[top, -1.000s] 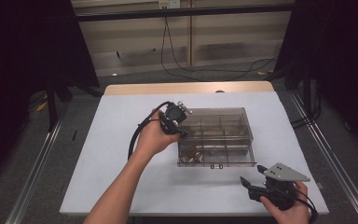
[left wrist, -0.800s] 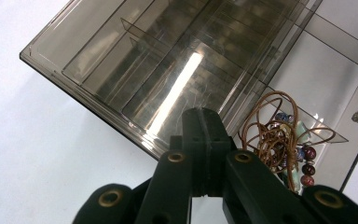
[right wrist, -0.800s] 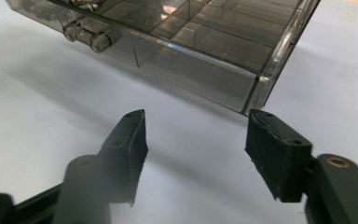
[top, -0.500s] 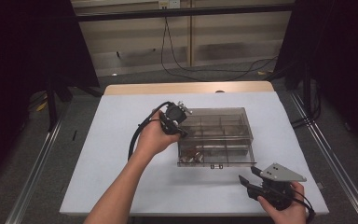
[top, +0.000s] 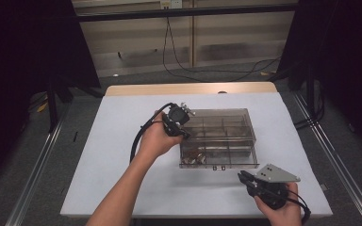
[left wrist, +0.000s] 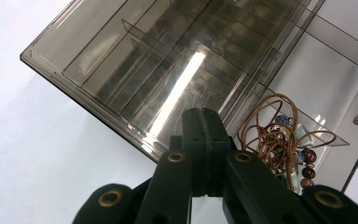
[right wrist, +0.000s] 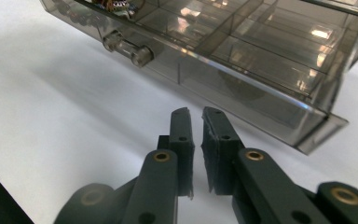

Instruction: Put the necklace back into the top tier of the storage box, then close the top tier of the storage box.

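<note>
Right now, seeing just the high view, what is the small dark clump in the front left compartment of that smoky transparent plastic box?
Observer: A tangled brown cord strung with coloured beads, clear in the left gripper view.
Operator: Is the right gripper holding anything?
Observer: No. Its jaws have just been closing and are almost together, with nothing between them.
Operator: And the front of the box?
Observer: A small clear cylindrical latch sticks out of it.
</note>
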Motion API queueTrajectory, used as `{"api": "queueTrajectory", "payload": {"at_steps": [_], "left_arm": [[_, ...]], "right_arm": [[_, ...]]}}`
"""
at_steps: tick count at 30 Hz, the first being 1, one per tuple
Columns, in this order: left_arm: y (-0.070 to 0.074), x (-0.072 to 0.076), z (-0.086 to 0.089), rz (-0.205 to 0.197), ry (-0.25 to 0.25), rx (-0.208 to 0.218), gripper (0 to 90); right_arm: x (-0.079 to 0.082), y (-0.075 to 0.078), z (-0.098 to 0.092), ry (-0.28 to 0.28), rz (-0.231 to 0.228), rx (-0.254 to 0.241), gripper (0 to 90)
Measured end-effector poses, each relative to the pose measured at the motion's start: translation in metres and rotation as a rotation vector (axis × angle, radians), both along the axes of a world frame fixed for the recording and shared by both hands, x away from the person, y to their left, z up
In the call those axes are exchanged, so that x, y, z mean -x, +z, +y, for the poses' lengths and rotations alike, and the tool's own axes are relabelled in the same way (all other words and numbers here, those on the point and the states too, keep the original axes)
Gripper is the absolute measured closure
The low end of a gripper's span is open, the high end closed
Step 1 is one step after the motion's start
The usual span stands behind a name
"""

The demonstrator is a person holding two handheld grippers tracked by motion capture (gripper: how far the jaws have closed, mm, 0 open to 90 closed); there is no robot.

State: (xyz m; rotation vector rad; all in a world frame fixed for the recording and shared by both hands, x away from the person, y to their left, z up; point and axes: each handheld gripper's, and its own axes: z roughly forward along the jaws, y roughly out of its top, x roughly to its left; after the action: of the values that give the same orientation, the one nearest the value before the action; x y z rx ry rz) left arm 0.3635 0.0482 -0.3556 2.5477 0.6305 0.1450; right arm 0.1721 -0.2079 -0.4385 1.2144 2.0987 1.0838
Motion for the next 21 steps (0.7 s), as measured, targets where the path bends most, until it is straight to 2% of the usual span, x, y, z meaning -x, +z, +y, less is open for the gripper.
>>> {"api": "queueTrajectory", "payload": {"at_steps": [10,21], "left_arm": [[0.000,0.000,-0.001,0.006,0.005,0.004,90.0],[-0.001,0.000,-0.003,0.009,0.006,0.020,90.0]], "right_arm": [[-0.004,0.003,0.010,0.026,-0.007,-0.015,86.8],[-0.009,0.003,0.013,0.021,-0.007,-0.026,87.4]]}}
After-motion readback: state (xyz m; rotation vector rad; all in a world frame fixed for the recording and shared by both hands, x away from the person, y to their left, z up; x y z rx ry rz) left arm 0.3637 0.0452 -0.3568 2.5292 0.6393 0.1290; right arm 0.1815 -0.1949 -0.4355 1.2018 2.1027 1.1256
